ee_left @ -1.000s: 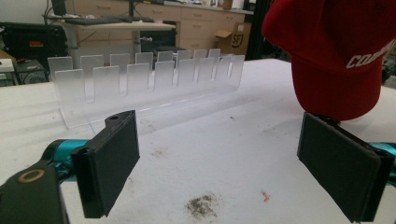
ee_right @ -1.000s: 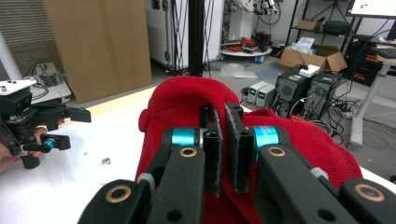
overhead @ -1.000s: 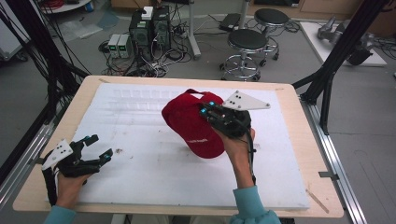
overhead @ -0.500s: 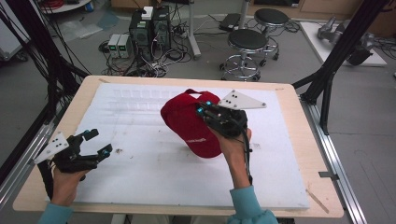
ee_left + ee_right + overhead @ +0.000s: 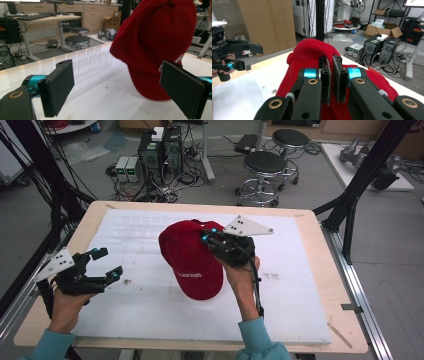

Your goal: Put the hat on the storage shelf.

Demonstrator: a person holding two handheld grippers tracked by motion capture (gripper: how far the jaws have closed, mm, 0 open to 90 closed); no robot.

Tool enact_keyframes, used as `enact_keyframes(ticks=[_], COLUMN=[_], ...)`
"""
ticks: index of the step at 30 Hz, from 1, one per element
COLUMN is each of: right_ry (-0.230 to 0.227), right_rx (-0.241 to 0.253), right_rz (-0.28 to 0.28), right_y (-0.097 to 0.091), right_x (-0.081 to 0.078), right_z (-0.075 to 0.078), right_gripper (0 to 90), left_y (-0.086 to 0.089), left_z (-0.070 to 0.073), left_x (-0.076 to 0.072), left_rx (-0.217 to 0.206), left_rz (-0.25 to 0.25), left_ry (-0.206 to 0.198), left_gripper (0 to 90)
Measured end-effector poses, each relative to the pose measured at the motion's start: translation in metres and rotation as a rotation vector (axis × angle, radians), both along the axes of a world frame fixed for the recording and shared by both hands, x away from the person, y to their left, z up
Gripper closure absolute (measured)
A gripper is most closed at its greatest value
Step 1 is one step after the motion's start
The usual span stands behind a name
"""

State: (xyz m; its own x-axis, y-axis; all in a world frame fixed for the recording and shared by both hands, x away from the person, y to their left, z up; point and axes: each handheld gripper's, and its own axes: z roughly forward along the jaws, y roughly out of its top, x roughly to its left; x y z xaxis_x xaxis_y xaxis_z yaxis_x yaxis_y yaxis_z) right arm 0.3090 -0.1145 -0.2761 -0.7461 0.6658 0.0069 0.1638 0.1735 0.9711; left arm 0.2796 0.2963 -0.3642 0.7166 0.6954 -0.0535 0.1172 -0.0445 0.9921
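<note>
Wooden table w/ a white foam board covering most of its top. On the floor past the far edge: 2 round black stools, 2 black PC towers w/ tangled cables, black frame posts at both sides.

Red baseball cap sits mid-board, raised off the surface at its crown end, brim pointing toward the person, white lettering on the brim edge. In the left gripper view the cap hangs upright w/ the brim lowest, close to the board; a clear plastic rack lies flat behind it.

Right gripper is at the cap's right side, grey 3-cornered plate on top. Right gripper view: its 2 black jaws are clenched on a fold of the cap's red fabric, pads nearly together w/ cloth pinched between.

Left gripper is held above the board's left part, well apart from the cap. Jaws released, spread wide, nothing between them; left gripper view shows both pads w/ the cap beyond the right 1.
</note>
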Motion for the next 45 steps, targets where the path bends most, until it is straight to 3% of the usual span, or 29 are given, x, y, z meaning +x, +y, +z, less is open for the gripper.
enact_keyframes(ticks=[10,21,26,45], right_ry=[0.001,0.002,0.001,-0.010], right_rx=[0.002,0.003,0.003,0.002], right_rz=[0.024,0.039,0.043,0.076], right_y=[0.012,0.014,0.014,0.018], right_x=[-0.002,-0.008,-0.010,-0.017], right_z=[-0.003,-0.005,-0.005,-0.005], right_gripper=[86.3,86.3,86.3,86.3], left_y=[-0.028,-0.062,-0.077,-0.110], left_z=[0.024,0.040,0.047,0.060], left_x=[0.003,0.004,0.003,0.015], left_rx=[0.025,0.033,0.056,0.057], left_rz=[-0.064,-0.115,-0.115,-0.153], left_ry=[-0.007,0.050,0.061,0.107], left_gripper=[12.1,10.1,7.9,5.8])
